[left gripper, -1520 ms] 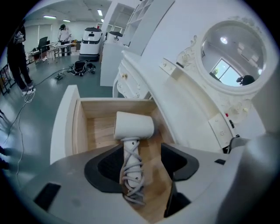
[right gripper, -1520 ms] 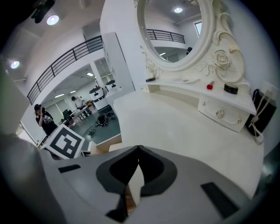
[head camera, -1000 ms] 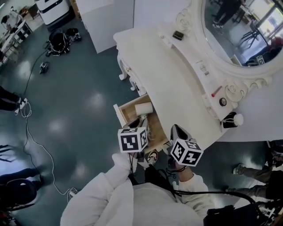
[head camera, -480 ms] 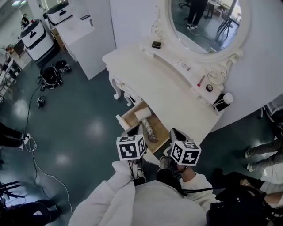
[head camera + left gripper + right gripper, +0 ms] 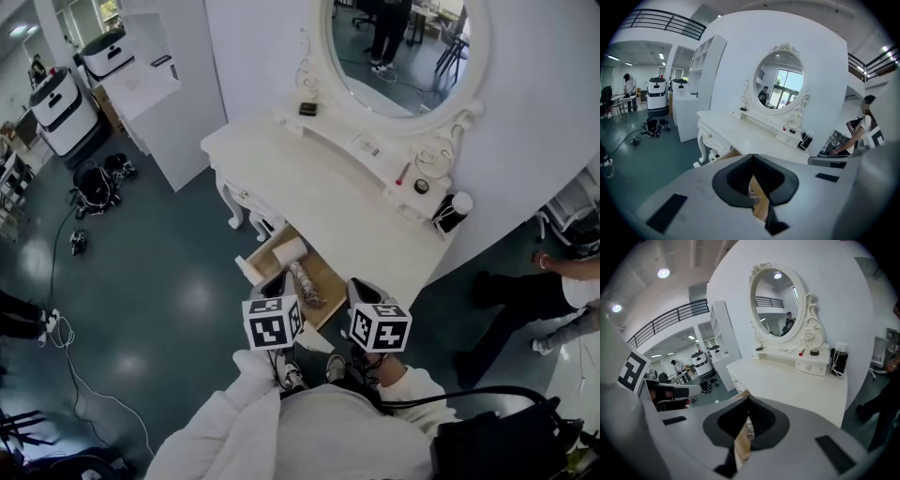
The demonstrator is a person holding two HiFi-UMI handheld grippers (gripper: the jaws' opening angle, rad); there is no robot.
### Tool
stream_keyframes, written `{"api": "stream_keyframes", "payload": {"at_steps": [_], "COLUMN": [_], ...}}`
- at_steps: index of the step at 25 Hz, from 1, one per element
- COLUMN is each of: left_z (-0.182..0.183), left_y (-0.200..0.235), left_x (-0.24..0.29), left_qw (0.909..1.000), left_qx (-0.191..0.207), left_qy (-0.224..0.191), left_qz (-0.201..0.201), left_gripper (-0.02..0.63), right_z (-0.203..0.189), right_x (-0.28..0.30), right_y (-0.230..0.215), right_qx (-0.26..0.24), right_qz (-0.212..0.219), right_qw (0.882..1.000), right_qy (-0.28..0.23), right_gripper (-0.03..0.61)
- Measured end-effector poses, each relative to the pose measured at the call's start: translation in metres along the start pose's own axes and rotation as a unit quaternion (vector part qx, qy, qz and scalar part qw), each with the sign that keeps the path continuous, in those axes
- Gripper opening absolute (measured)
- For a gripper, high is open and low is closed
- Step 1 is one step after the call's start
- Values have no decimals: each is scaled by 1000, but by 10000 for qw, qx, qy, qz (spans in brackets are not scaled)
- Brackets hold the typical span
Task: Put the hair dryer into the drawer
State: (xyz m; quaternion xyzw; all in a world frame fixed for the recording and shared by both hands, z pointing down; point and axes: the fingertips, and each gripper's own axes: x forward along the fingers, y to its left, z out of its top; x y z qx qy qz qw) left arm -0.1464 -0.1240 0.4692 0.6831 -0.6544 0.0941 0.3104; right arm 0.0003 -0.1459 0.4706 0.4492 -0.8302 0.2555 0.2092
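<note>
I hold my grey left tool (image 5: 276, 284) and grey right tool (image 5: 362, 290) side by side, jaws closed, angled downward.

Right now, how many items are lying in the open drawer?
2. A white cylindrical item lies at the drawer's upper end in the head view; a patterned item lies just below it. The drawer's lower part is covered, so more may be hidden.

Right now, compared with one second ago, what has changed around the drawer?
The left tongs and right tongs drew back from the drawer toward the person, and the left tongs closed on nothing. Unchanged: the hair dryer lies in the open drawer beside the white roll.
</note>
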Motion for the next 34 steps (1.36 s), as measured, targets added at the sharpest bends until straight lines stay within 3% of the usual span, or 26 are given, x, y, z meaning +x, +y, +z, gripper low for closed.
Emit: {"api": "stream_keyframes", "payload": {"at_steps": [10,34], "left_z": [10,7], "left_y": [-13,-47], "left_x": [8,20], "left_qw": [9998,9998], "left_qx": [-43,99], "left_qy": [-95,-64], "left_qz": [147,170], "left_gripper": [6,6], "right_z": [21,25], "right_x": [4,-3], "right_y": [-8,-33], "right_qx": [-240,-118], "right_qz": [180,324], "right_qw": [9995,9993], "right_qy": [-128,-158], "right_gripper": [60,61]}}
